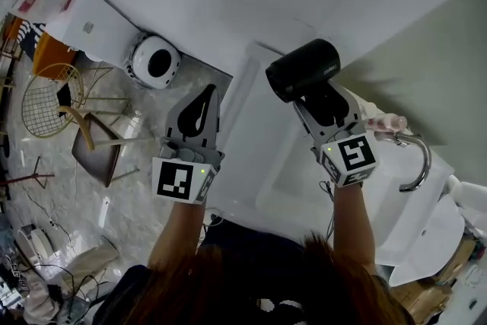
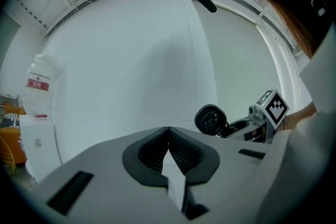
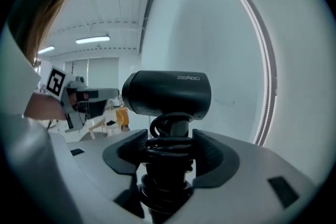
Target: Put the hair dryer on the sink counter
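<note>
While our right gripper (image 1: 323, 104) clamps the hair dryer (image 1: 303, 69), the dryer hangs over the sink counter (image 1: 415, 228).
We grip it by its cord-wrapped handle, the black barrel above the jaws and nothing touching it, left of the curved faucet (image 1: 417, 164). Our left gripper (image 1: 205, 95) hovers nearby, its jaws pressed together with nothing between them.

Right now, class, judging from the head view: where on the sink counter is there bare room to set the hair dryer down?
Bare white sink counter lies between the faucet and the near edge. A narrow bare strip borders the basin on the floor side. It is tight around the faucet, beside the right gripper holding the hair dryer.
</note>
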The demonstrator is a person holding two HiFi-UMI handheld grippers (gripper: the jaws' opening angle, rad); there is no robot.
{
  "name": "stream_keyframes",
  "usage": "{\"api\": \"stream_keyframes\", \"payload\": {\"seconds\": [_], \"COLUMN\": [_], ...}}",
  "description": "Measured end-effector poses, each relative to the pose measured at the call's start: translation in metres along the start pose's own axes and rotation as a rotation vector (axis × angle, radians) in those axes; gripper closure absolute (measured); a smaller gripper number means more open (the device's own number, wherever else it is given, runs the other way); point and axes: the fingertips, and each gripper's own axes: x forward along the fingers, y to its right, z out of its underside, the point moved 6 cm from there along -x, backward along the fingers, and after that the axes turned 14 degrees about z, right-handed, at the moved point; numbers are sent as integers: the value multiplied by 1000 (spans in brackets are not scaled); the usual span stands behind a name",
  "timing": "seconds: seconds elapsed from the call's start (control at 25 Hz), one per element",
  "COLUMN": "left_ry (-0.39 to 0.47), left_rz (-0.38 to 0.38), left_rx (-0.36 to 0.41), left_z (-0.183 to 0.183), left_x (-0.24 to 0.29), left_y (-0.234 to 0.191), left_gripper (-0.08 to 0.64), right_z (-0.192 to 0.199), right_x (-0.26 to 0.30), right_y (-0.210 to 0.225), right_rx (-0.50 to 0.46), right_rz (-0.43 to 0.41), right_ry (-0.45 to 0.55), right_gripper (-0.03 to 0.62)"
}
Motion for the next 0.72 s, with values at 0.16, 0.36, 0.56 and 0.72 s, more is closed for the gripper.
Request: {"api": "stream_keyframes", "payload": {"seconds": [0.16,0.36,0.56,0.72], "left_ry": [-32,-51,-60,-63], "left_rz": [2,-6,-4,5], "left_rx": [-15,-31,-41,-49], "left_z": [16,31,41,51], "left_x": [5,5,6,5], "left_y": [-16,-28,-38,-39], "left_gripper": [541,541,541,541], "right_z": [18,55,86,110], "right_x": [45,83,111,128], "right_y": [-17,-34,-44,-50], "right_rx": [-161,-331,-428,-496], "right_rz": [-57,-131,-203,-277], "right_ry": [-122,-262,-374,-438], "right_gripper": [310,310,310,308]}}
